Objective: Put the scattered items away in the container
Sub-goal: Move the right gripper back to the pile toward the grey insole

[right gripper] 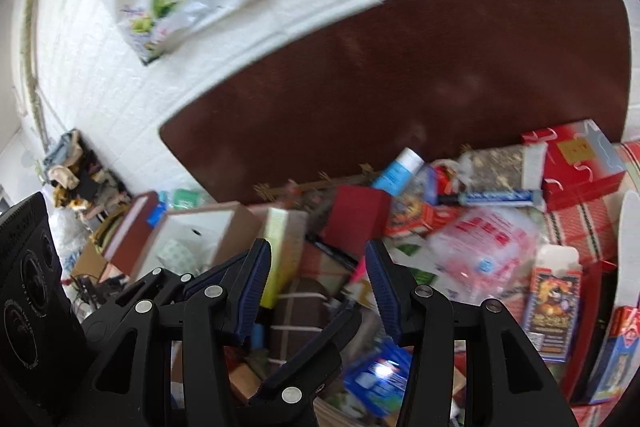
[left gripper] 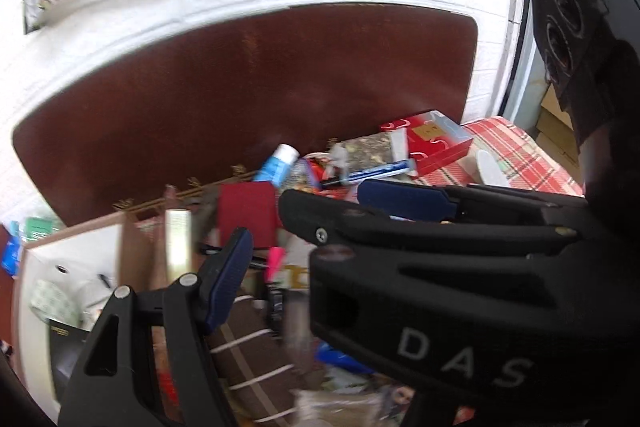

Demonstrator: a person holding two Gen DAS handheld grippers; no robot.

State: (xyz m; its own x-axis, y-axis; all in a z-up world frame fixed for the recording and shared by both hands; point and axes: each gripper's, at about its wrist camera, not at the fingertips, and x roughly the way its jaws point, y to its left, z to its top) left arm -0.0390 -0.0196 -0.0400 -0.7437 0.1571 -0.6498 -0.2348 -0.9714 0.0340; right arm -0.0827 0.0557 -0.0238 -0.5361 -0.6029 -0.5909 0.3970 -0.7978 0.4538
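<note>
White "DAS" marks the right hand-held gripper.

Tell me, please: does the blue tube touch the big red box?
Touching. In the right wrist view, the blue tube's right end meets the lower left side of the red box, with no gap between them.

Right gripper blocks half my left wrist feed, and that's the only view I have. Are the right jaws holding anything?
Observer: No. The right gripper is open, with nothing between its pads.
Operator: What's to its right?
Observer: A clear plastic bag with pink print, lying on the clutter.
Operator: And past that?
Observer: A cartoon-printed card box with its top flap open.
</note>
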